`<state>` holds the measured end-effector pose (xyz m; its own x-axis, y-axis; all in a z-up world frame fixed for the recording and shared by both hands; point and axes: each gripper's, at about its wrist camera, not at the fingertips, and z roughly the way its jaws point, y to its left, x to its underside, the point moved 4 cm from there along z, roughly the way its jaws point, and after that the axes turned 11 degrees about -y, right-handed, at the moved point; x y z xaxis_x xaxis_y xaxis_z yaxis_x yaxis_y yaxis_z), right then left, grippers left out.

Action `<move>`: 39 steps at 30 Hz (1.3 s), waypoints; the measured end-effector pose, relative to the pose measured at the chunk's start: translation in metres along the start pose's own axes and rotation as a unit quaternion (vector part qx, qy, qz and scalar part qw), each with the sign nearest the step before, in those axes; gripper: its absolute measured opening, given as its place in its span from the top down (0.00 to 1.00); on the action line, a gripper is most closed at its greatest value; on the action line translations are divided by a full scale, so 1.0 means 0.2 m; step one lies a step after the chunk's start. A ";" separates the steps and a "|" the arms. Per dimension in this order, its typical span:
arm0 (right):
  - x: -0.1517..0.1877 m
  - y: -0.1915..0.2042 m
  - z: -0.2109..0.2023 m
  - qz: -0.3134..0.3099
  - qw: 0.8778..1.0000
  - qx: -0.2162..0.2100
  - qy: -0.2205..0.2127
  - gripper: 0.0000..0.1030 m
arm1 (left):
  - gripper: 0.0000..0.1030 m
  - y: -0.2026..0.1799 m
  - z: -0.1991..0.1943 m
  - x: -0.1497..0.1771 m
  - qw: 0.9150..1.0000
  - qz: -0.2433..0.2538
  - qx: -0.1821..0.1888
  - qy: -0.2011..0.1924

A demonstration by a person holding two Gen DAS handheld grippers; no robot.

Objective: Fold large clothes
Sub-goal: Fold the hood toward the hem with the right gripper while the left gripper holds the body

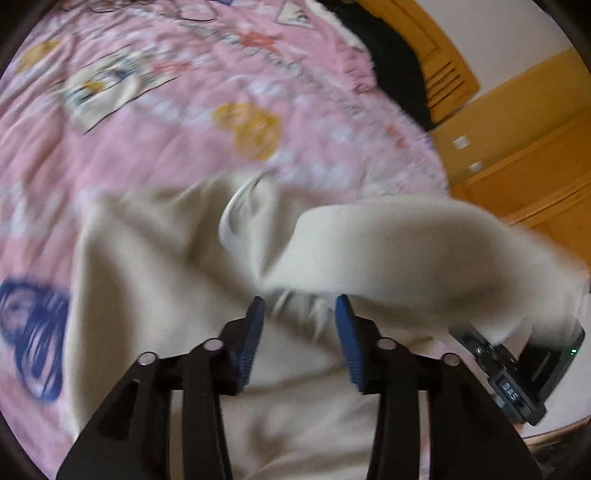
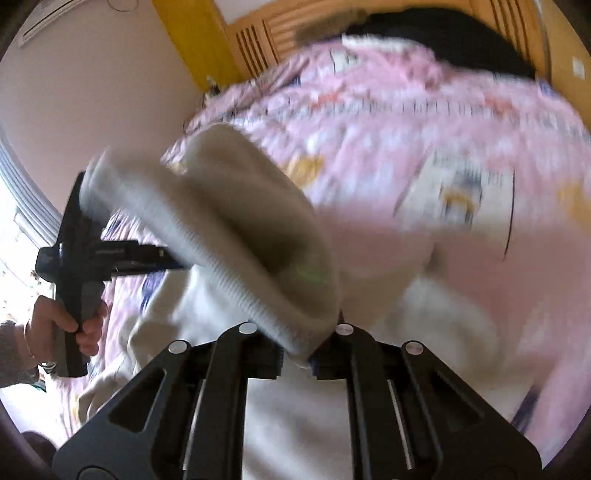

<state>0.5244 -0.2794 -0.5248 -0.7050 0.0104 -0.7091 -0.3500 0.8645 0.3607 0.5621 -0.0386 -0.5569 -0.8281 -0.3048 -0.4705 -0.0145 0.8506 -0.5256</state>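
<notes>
The hand at the left edge of the right wrist view grips the handle of the left gripper, whose black body crosses in front of the window; its fingers there are hidden behind the cloth. In its own view the left gripper stands wide, blue pads apart and nothing between them, hovering just above the garment.

The garment, cream and large, lies rumpled on the near part of the bed, over the pink printed cover, with a white cord showing in a fold near its middle. One ribbed end of it is lifted off the bed and arches through the air; in the left wrist view this raised part hangs across the right side, draped over the body of the right gripper.

The right gripper is pinched tight on the ribbed hem of the garment, the cloth caught between its closed fingers. A dark cloth lies at the far edge of the bed against the wooden headboard. Both views are motion-blurred.
</notes>
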 end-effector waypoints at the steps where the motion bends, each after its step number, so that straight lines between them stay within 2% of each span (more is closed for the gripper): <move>1: 0.06 0.01 0.01 0.001 1.000 0.002 0.007 0.89 | 0.60 0.02 -0.02 0.05 1.000 0.008 -0.011 0.003; 2: 0.13 0.03 0.01 0.001 1.000 0.003 0.016 0.88 | 0.58 0.05 -0.04 0.12 0.999 0.017 -0.028 0.012; 6: 0.41 0.05 0.04 0.017 0.997 0.021 0.066 0.87 | 0.50 0.16 -0.11 0.31 0.998 0.011 -0.051 0.043; 8: 0.47 0.05 -0.01 0.037 0.996 0.028 0.074 0.87 | 0.50 0.20 -0.14 0.38 0.996 0.020 -0.062 0.053; 11: 0.45 0.04 -0.08 0.058 0.995 0.027 0.076 0.86 | 0.48 0.21 -0.23 0.46 0.994 0.050 -0.065 0.068; 12: 0.45 0.04 -0.09 0.061 0.994 0.030 0.082 0.86 | 0.45 0.21 -0.24 0.46 0.994 0.058 -0.062 0.073; 14: 0.45 0.04 -0.13 0.066 0.993 0.035 0.090 0.86 | 0.29 0.20 -0.29 0.46 0.993 0.066 -0.043 0.082; 18: 0.43 0.06 -0.19 0.081 0.992 0.040 0.089 0.86 | 0.26 0.19 -0.34 0.41 0.991 0.090 -0.008 0.095; 22: 0.42 0.06 -0.19 0.110 0.988 0.048 0.093 0.85 | 0.24 0.23 -0.36 0.29 0.992 0.072 0.013 0.101; 24: 0.42 0.05 -0.18 0.138 0.985 0.036 0.101 0.83 | 0.17 0.24 -0.37 0.27 0.992 0.056 0.031 0.106; 27: 0.43 0.07 -0.13 0.100 0.984 0.052 0.137 0.82 | 0.16 0.26 -0.36 0.24 0.990 0.022 0.058 0.123; 31: 0.43 0.10 -0.07 0.037 0.982 0.061 0.176 0.81 | 0.08 0.24 -0.31 0.23 0.988 -0.001 0.078 0.133; 33: 0.45 0.08 -0.04 0.047 0.979 0.065 0.186 0.81 | 0.08 0.23 -0.28 0.25 0.987 -0.007 0.087 0.138; 39: 0.44 0.07 -0.06 0.078 0.982 0.041 0.166 0.76 | 0.08 0.23 -0.22 0.29 0.985 -0.015 0.088 0.148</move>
<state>0.4498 -0.2714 -0.5755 -0.9132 -0.0066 -0.4076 -0.1807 0.9029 0.3901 0.4896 0.0013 -0.5768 -0.9561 -0.1692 -0.2391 0.0334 0.7482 -0.6626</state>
